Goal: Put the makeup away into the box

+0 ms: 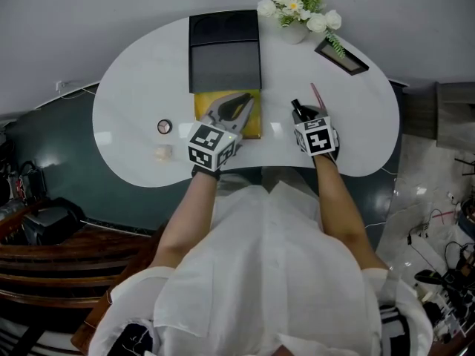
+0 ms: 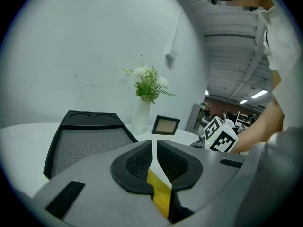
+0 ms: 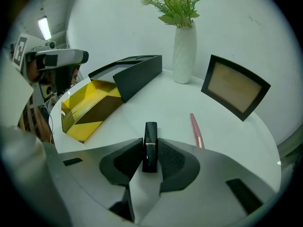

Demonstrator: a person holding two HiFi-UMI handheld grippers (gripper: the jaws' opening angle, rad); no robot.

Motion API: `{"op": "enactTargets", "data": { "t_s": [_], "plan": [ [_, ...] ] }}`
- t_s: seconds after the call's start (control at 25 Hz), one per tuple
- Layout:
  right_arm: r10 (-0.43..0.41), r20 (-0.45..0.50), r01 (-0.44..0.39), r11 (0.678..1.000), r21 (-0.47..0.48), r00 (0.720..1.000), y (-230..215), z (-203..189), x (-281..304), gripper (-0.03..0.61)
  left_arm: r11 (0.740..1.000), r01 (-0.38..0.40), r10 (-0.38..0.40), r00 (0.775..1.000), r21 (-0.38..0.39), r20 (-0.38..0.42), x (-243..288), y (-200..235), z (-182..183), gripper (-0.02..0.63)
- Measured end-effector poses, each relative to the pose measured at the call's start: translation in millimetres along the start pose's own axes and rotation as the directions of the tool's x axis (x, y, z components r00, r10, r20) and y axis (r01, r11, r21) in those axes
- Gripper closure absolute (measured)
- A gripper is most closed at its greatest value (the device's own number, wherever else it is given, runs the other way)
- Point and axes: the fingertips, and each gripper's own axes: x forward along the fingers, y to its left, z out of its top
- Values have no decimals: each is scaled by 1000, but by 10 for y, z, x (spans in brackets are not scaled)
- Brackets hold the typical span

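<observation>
The right gripper [image 3: 150, 163] is clamping a black lipstick [image 3: 150, 145] between its pads. The tube is pointing out along the jaws, over the desk [image 1: 133, 87] close to its near edge, right of the yellow box [image 3: 90, 108] and apart from it. The box is lying open at the middle of the desk, its far side touching a flat black case [image 3: 135, 74] that is reaching back to the far edge.

The left gripper [image 2: 154, 162] is hanging over the yellow box and covering much of it from above. Its jaws are standing almost together with only a thin slit between them. A strip of yellow is showing in that slit, and I cannot tell whether the pads are pinching the box wall.

A pink lip pencil [image 3: 196, 130] is lying just beyond the lipstick, to its right. Behind it a dark picture frame [image 3: 235, 86] is leaning near the far right edge, and a white vase of flowers [image 3: 183, 51] is standing at the far edge. A small round compact [image 1: 164, 127] and a cream lump [image 1: 162, 153] are sitting toward the left edge.
</observation>
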Motion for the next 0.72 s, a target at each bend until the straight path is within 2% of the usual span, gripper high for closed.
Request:
{"op": "enactTargets", "data": {
  "t_s": [0.28, 0.72],
  "plan": [
    [-7, 33, 6, 999, 37, 999, 5, 209, -92, 483, 999, -16, 17, 999, -35, 32, -109, 175, 55, 577],
    [-10, 173, 15, 1000, -27, 985, 339, 1094, -374, 485, 997, -61, 67, 992, -55, 106, -504, 572, 256, 578]
  ]
}}
